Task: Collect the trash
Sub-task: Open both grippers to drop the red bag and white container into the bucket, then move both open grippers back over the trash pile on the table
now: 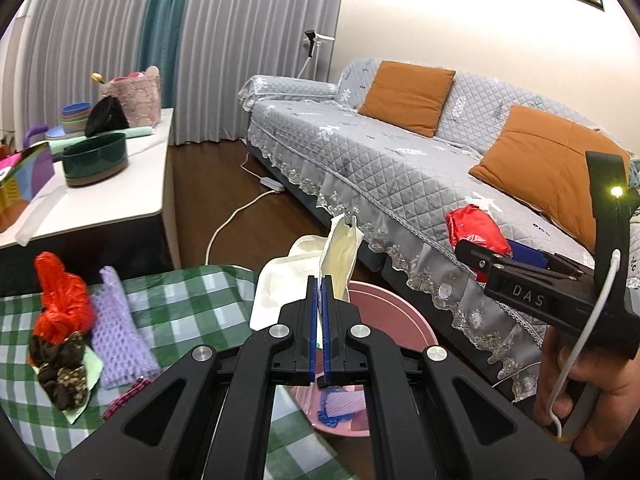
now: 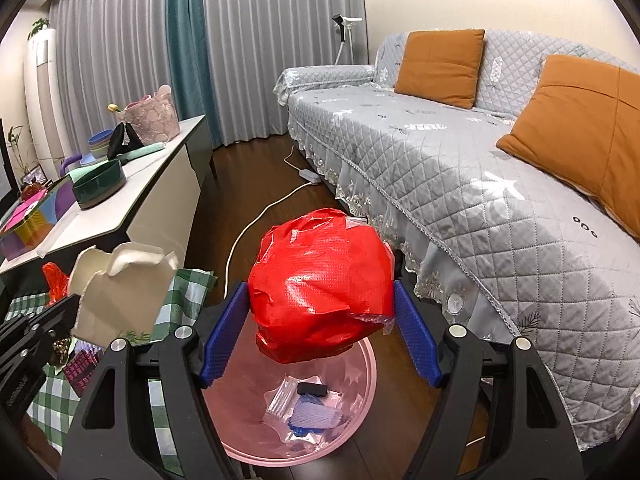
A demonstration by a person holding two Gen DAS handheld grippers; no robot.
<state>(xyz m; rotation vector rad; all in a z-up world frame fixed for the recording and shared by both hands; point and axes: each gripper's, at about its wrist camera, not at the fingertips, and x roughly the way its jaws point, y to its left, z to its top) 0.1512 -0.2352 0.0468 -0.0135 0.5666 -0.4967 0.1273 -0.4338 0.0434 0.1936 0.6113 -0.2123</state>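
Red crumpled plastic, a wadded bag [image 2: 320, 284], is sitting between the blue pads of the right tongs [image 2: 320, 334], which are spread wide and pressing on its two sides, so the bulky ball is being carried rather than pinched. It is hanging directly above the pink basin [image 2: 362, 376] on the floor, presumably so it can fall in with the wrappers already lying there. The left tongs [image 1: 320, 328] are clamped tight on the lower edge of a cream torn paper carton [image 1: 340, 256], holding it upright just above the basin's near rim, likely because thin card needs a full pinch. Left of the basin, on the green checked table [image 1: 188, 300], more rubbish is waiting: another red plastic bag [image 1: 60, 300], a lilac foam net [image 1: 120, 328] and dark scraps. The grey quilted sofa [image 1: 380, 152] is standing just beyond the basin.
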